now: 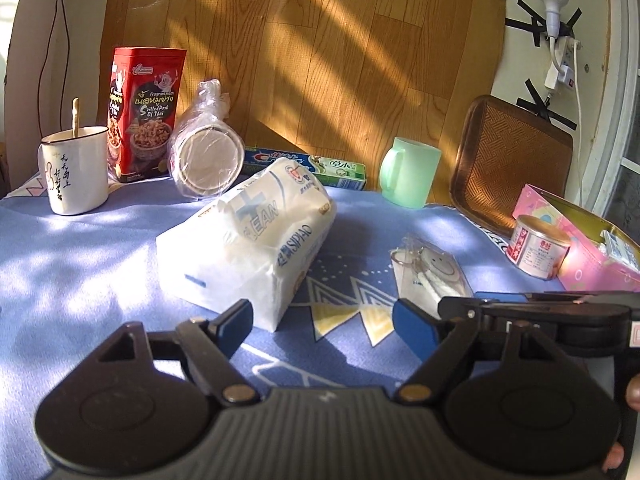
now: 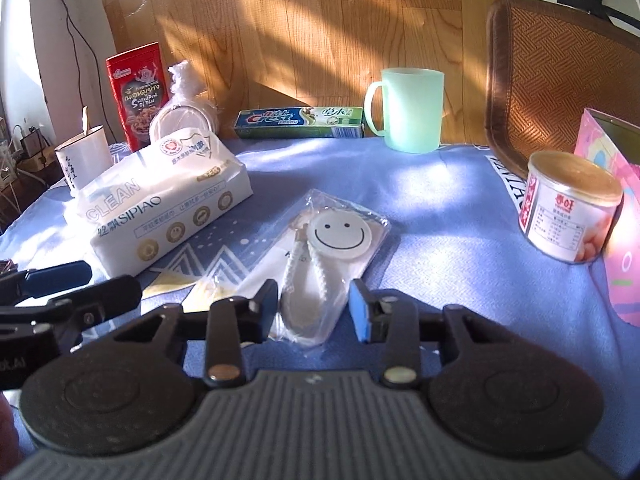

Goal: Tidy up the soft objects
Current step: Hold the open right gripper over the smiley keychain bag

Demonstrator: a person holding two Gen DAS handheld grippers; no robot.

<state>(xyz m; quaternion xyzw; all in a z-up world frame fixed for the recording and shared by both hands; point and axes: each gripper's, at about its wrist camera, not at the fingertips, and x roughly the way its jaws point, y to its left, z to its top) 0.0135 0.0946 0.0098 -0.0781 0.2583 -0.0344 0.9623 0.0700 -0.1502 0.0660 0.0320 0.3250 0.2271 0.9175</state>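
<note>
Spreading left gripper [image 1: 322,322]: its 2 blue-padded fingers stand wide apart above the blue cloth [image 1: 80,280], with nothing between them; the near corner of the tissue pack [image 1: 248,236] sits just ahead of the left finger.
Right gripper [image 2: 313,308]: also spread, its 2 pads flank the near end of the bagged smiley keychain [image 2: 328,252]; whether either pad touches the plastic is hard to tell from this low angle.
Tissue pack: soft white pack printed CLEAN and SIPIAO, lying slanted on the cloth at left of centre, near the keychain but apart from it.
Keychain: clear bag holding a round smiley disc, a white braided loop and a metal ring, lying flat on the cloth.
Back row: white mug [image 1: 76,168] with a spoon, red snack tin [image 1: 144,112], wrapped stack of cups [image 1: 206,152], Crest toothpaste box [image 2: 298,122], green plastic mug [image 2: 410,110].
Right side: small can [image 2: 570,204] standing just beside a pink box [image 2: 616,216], woven brown tray [image 1: 512,160] leaning behind.
</note>
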